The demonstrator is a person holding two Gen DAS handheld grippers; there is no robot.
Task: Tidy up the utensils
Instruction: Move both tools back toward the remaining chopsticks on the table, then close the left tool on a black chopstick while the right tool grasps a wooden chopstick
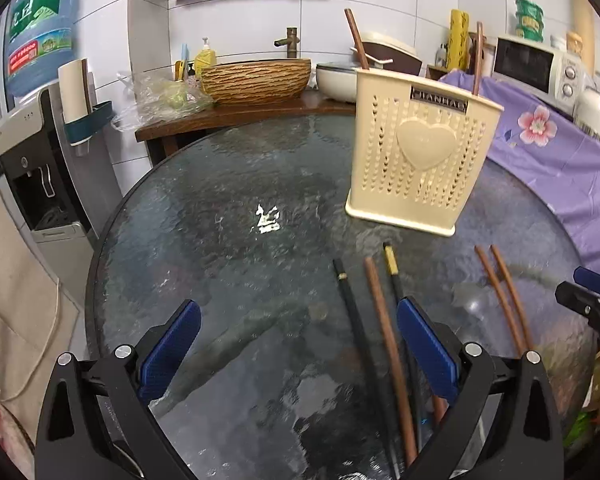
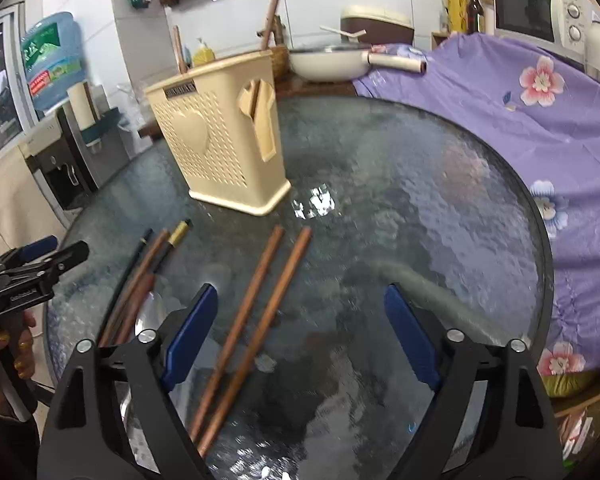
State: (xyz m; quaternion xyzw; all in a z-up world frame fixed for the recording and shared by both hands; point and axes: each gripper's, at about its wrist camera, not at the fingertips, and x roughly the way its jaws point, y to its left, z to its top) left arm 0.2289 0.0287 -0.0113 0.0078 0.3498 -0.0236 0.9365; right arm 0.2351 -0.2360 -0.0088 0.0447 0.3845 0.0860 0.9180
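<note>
A cream perforated utensil holder [image 1: 414, 160] stands on the round glass table [image 1: 228, 208] with two brown sticks in it; it also shows in the right wrist view [image 2: 220, 136]. Black and brown chopsticks [image 1: 384, 320] lie in front of it, beside my left gripper's right finger. A pair of brown chopsticks [image 2: 256, 320] lies between the jaws of my right gripper [image 2: 300, 332]. The same pair shows at the right in the left wrist view [image 1: 504, 296]. My left gripper [image 1: 300, 344] is open and empty. My right gripper is open and empty.
A purple flowered cloth [image 2: 540, 128] covers the table's right side. A counter behind holds a wicker bowl [image 1: 256, 80], a white pan [image 2: 328, 64] and a microwave [image 2: 540, 12]. A water dispenser [image 1: 40, 160] stands at the left.
</note>
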